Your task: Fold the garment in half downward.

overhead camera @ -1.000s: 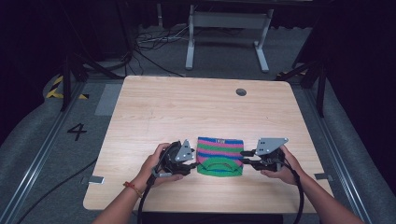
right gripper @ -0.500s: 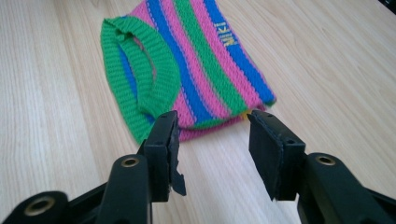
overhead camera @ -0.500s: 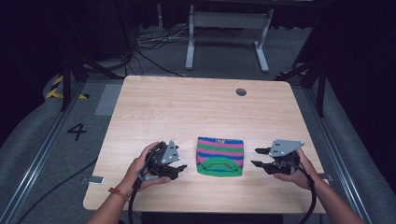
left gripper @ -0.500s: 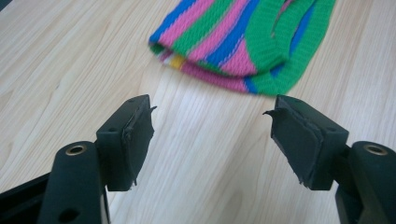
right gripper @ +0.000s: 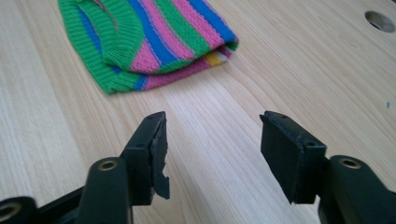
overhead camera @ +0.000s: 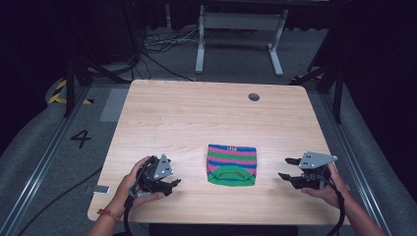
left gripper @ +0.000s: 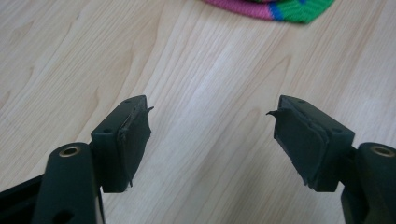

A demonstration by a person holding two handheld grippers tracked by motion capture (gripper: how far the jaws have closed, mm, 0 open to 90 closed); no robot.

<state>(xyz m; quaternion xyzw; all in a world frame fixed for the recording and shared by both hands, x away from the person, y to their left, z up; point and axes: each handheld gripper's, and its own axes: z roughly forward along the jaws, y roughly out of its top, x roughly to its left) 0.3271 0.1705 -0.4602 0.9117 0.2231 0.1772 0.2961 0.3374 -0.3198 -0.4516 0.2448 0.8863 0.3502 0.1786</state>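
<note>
a folded striped knit [overhead camera: 231, 165] lies flat on the table [overhead camera: 196, 118], near the front edge, between the two grippers and touching neither. left gripper [overhead camera: 169, 184] rests low at the knit's left, jaws apart, nothing between them. right gripper [overhead camera: 287, 168] sits well off to the knit's right, jaws apart and empty. a round hole [overhead camera: 253, 97] marks the table's far side.

Black claws [overhead camera: 173, 184] with grey plates [overhead camera: 317, 159], trailing cables.
</note>
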